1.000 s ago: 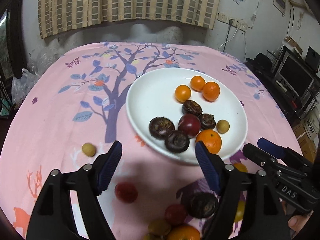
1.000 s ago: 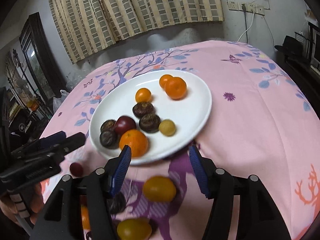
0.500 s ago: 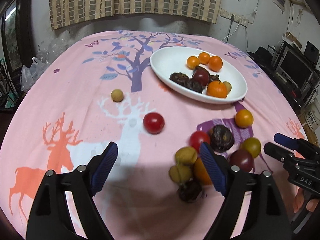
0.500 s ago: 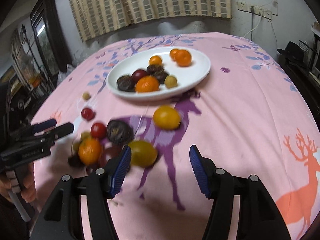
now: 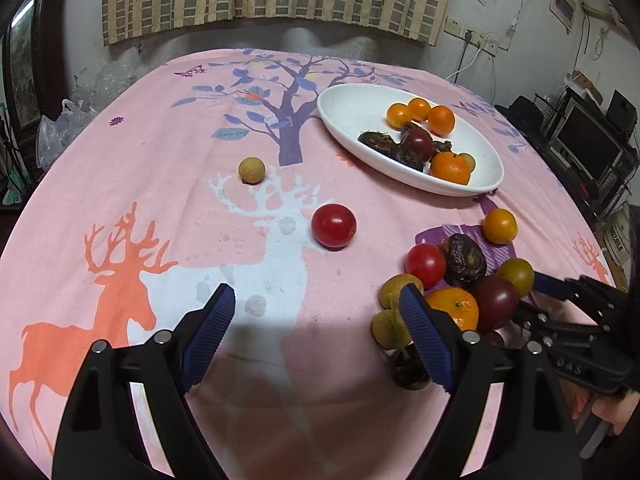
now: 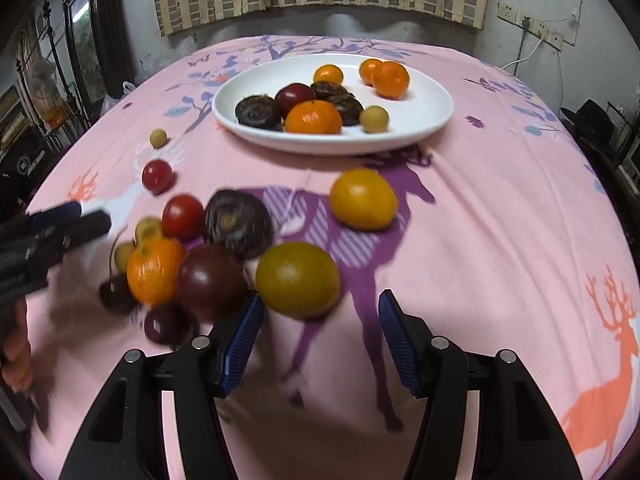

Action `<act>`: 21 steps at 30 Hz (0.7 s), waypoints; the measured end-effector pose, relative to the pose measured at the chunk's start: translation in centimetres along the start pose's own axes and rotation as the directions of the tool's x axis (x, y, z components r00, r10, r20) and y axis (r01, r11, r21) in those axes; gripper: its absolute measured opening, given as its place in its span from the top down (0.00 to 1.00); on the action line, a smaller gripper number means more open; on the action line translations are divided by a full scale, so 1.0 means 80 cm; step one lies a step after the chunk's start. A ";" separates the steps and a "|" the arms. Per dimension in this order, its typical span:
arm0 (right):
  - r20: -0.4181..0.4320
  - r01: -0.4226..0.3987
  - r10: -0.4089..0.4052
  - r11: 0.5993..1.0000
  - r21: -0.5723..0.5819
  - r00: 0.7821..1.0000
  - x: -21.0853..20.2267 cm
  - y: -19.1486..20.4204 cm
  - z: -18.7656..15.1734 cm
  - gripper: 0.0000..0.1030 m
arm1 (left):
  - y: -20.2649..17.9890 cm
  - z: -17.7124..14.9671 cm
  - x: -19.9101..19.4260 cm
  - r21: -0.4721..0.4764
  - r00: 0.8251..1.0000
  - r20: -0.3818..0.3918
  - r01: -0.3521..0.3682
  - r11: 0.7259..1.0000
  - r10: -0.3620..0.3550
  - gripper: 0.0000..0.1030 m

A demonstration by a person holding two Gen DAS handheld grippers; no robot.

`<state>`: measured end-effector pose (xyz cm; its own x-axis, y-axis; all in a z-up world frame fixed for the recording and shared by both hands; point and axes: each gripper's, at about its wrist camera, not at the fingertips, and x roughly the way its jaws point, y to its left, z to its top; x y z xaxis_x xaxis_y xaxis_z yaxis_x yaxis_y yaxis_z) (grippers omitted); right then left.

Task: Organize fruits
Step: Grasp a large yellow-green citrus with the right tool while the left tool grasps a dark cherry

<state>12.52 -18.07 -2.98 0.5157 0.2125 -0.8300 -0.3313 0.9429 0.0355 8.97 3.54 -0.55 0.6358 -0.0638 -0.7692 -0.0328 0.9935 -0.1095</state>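
Fingers: we hold both the left gripper [image 5: 316, 336] and right gripper [image 6: 320, 340] spread, empty.
Yellow-green tomato [image 6: 298, 279]: on the counter [image 6: 500, 208], just beyond our right fingers.
Handling: we judge it light, smooth, bruisable; pinch gently across its widest part.

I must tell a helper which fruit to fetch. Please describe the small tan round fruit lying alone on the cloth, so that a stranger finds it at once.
Start at the white plate on the pink tablecloth. Left of it, by the white deer's antlers, lies the small tan fruit. It sits alone, apart from the red tomato, the smallest and palest loose fruit there.
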 end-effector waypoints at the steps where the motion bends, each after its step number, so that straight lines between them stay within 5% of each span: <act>1: 0.003 -0.002 0.002 1.000 0.001 1.000 0.003 0.000 0.003 0.43 | -0.001 0.000 -0.002 0.006 1.000 0.001 0.003 1.000 -0.003 0.20; 4: 0.020 -0.020 0.020 1.000 -0.010 1.000 0.006 0.003 0.009 0.61 | -0.002 0.000 -0.003 0.011 1.000 -0.004 0.012 1.000 -0.012 0.20; 21: 0.089 -0.077 0.072 0.996 0.046 0.993 -0.029 -0.016 -0.011 0.62 | -0.042 -0.020 -0.009 0.138 0.996 -0.065 0.072 0.988 -0.064 0.19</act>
<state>11.03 -20.01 -1.59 0.5586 0.3022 -0.7724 -0.3330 0.9346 0.1248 7.39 0.08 -0.65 0.5848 -0.1330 -0.8002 0.1201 0.9898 -0.0767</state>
